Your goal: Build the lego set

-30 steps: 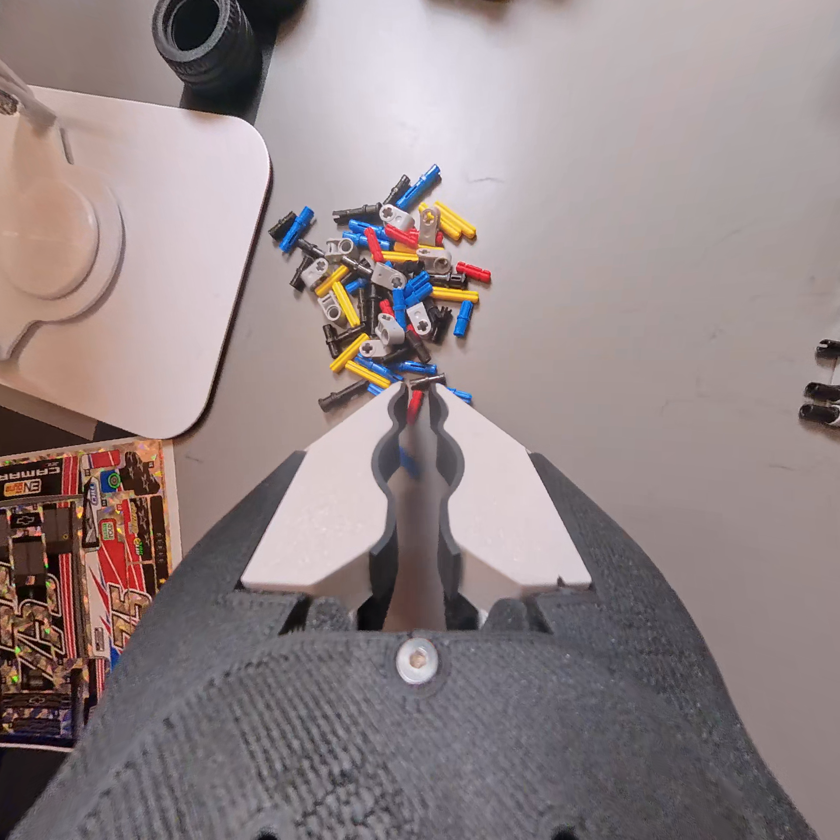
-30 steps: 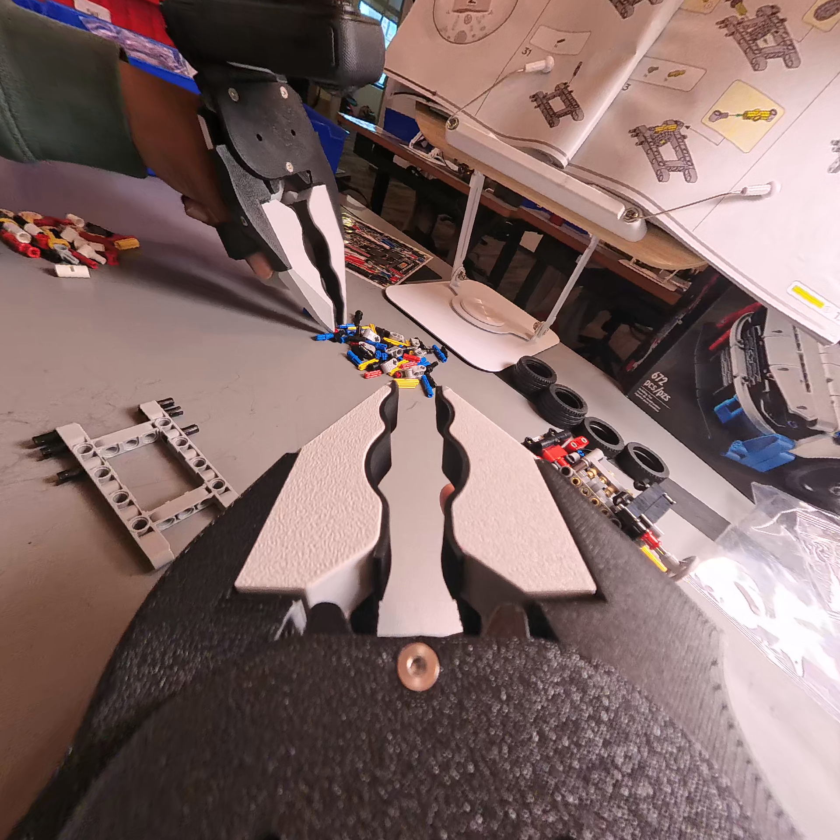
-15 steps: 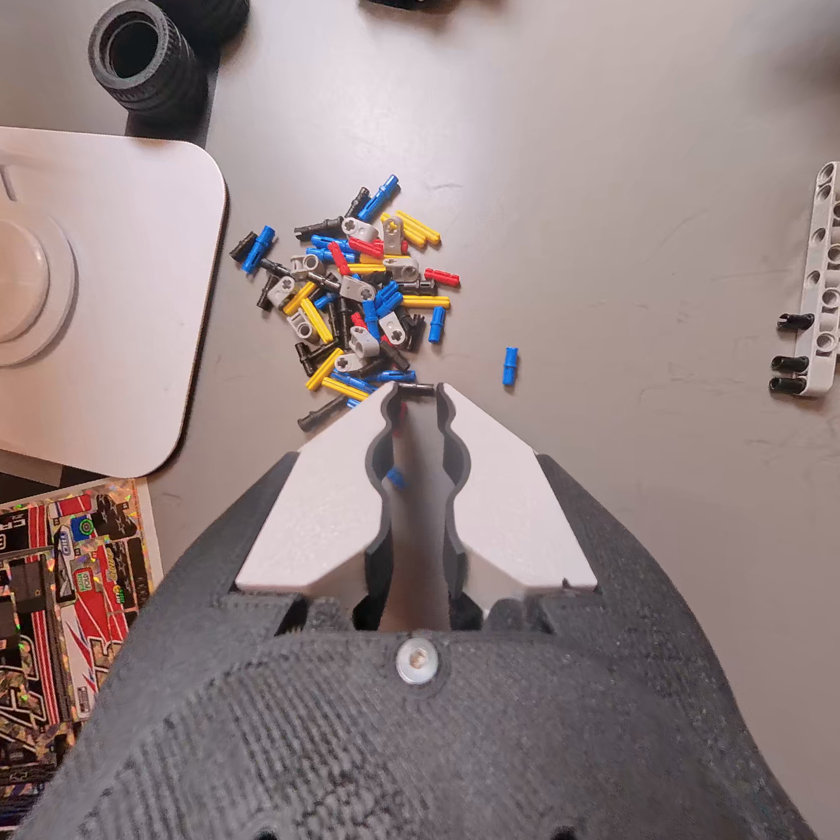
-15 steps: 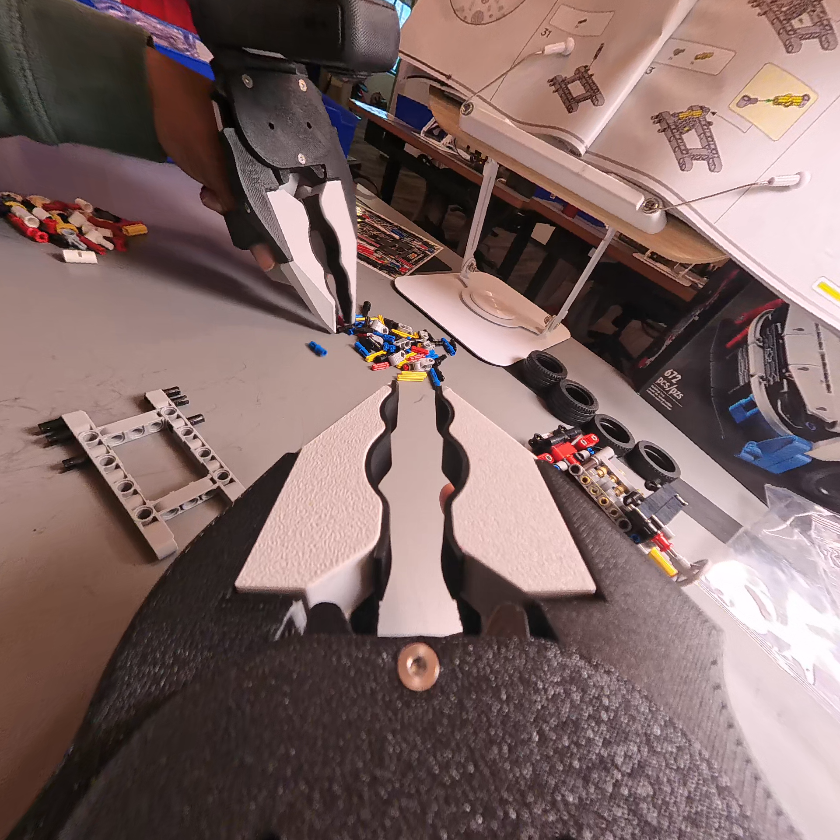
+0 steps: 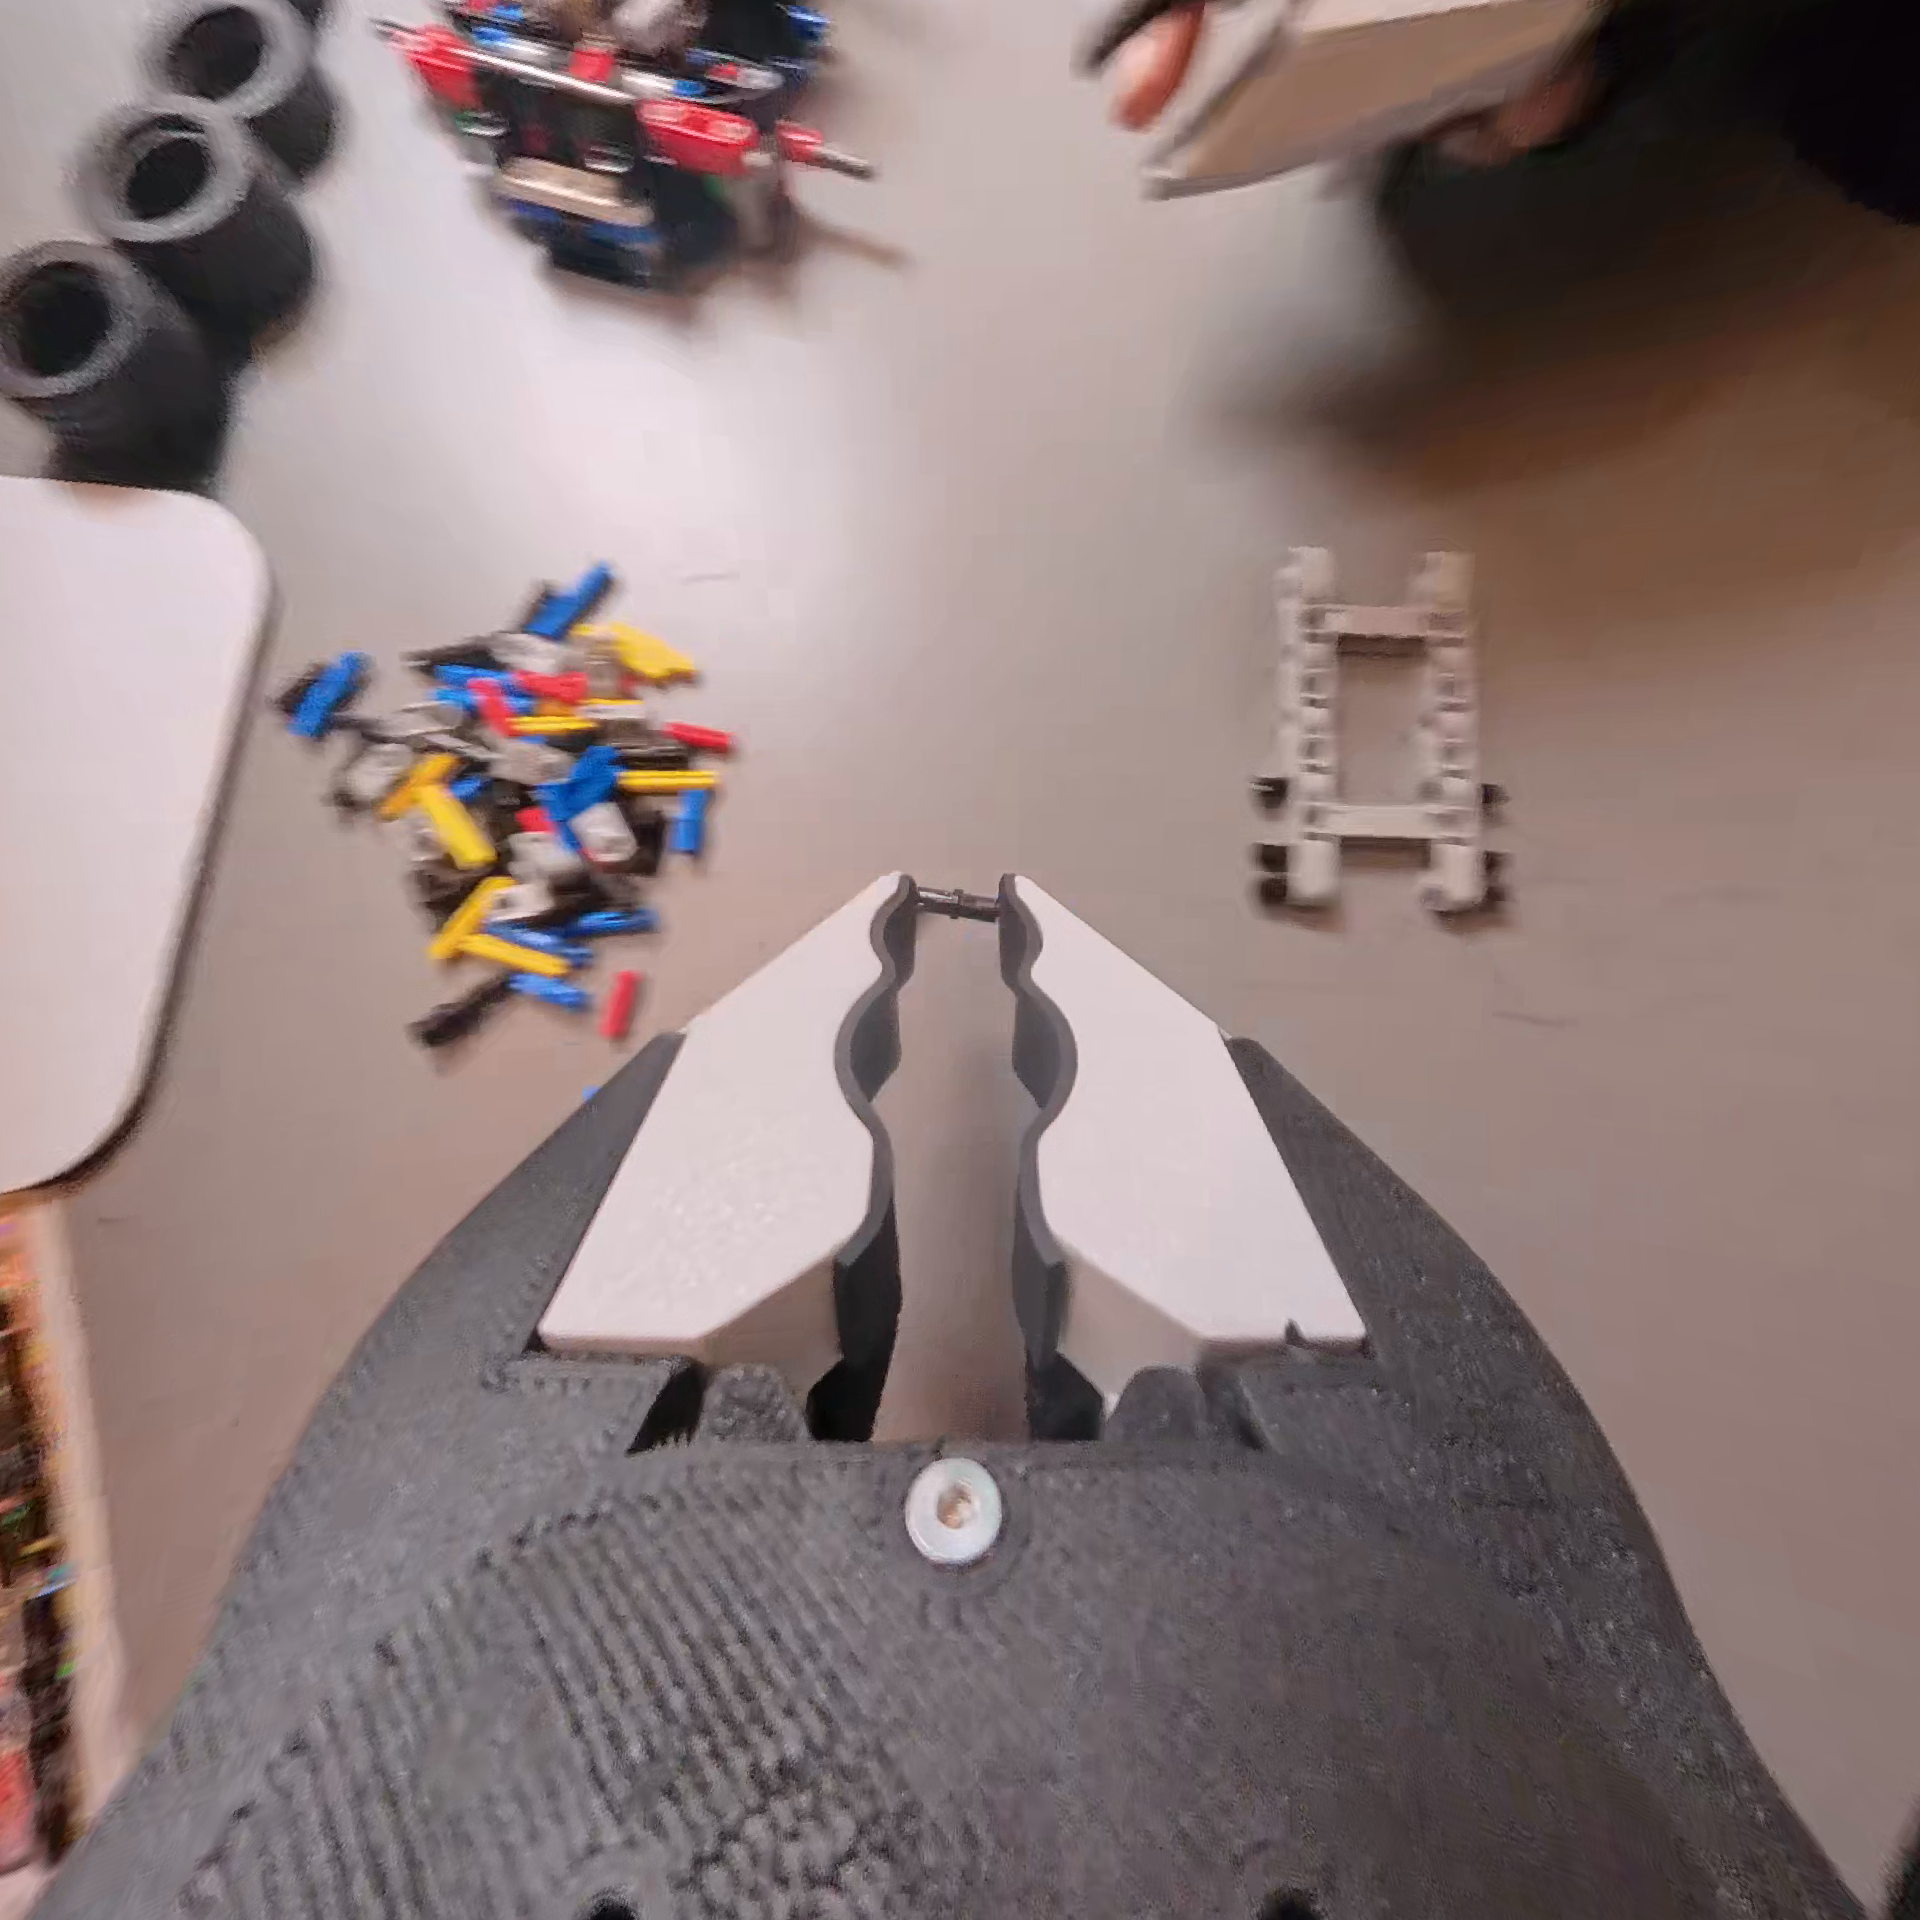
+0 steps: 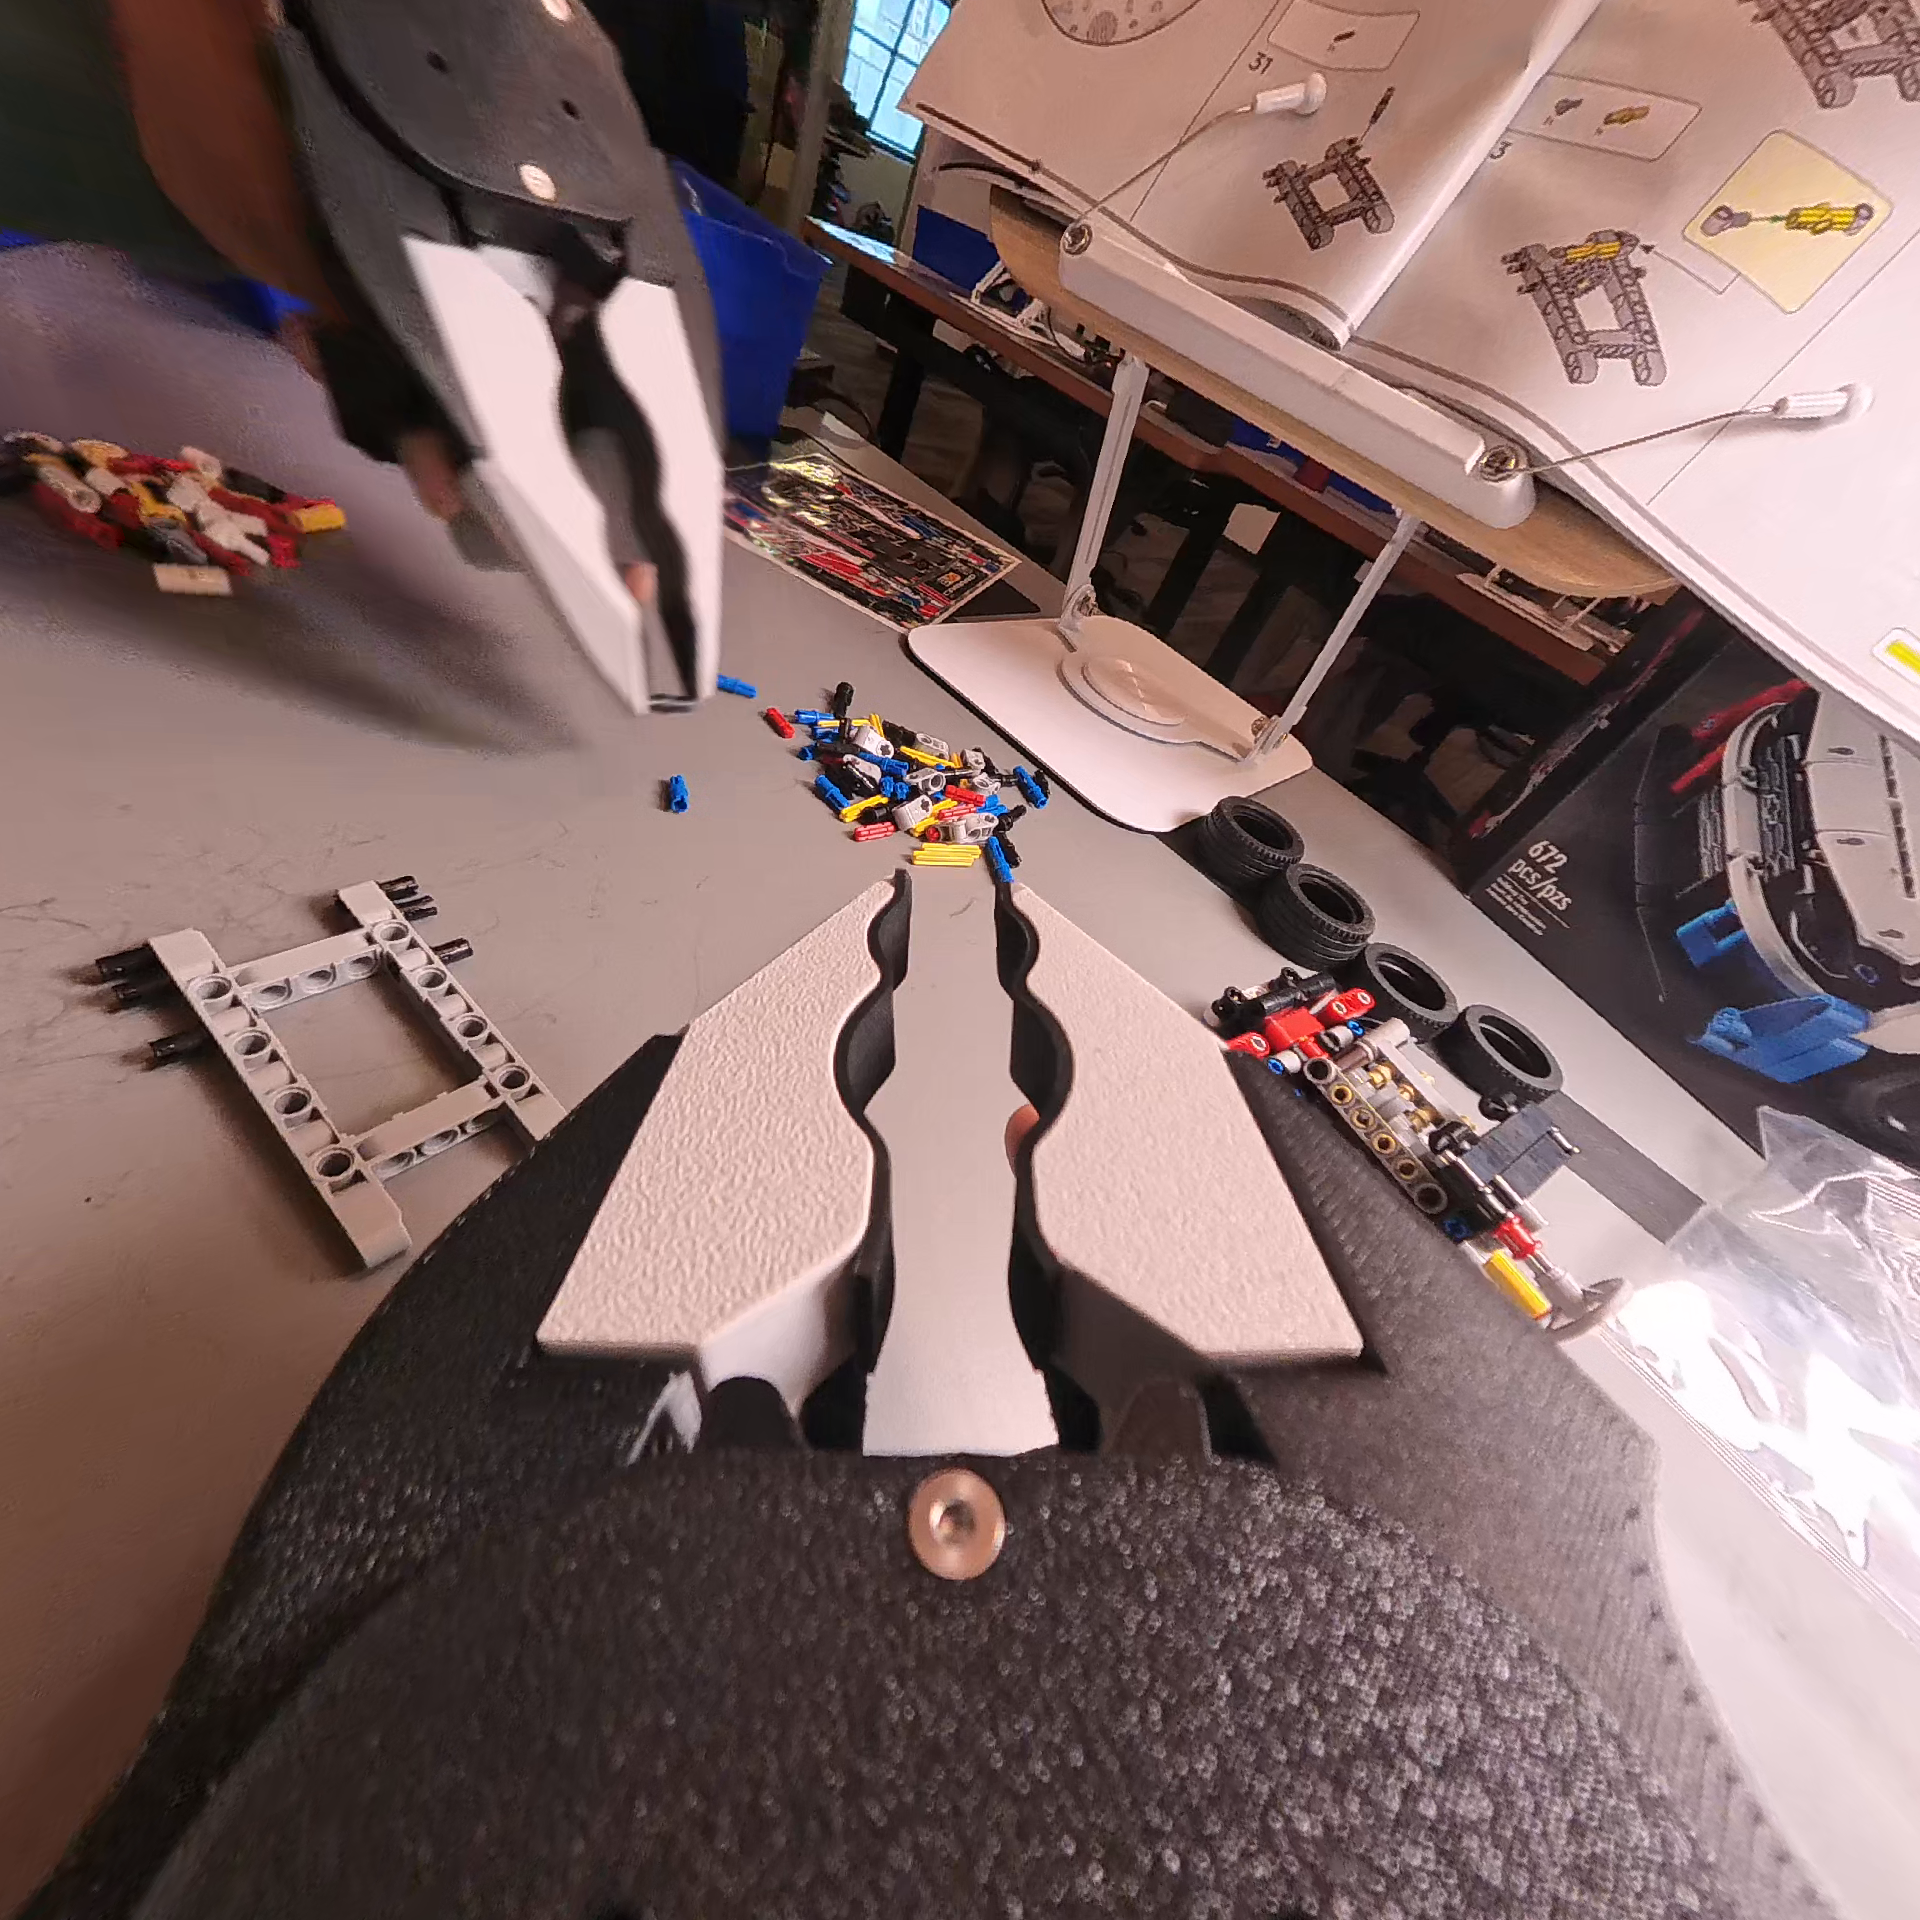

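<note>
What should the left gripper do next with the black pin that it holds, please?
Probably carry it right to the grey frame and line it up with an empty hole. The left gripper pinches the black pin crosswise at the tips of its jaws, above the table, while the frame lies flat, apart from it, with holes free.

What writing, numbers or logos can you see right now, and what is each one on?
I don't quote writing; this is what bears it.
Instruction booklet on the stand: step numbers beside the diagrams, legible.
Set box: print on its side, legible.
Sticker sheet: print too small to read here, blurred in the left wrist view.
Black pin, grey frame, pile of loose pins: none.
</note>
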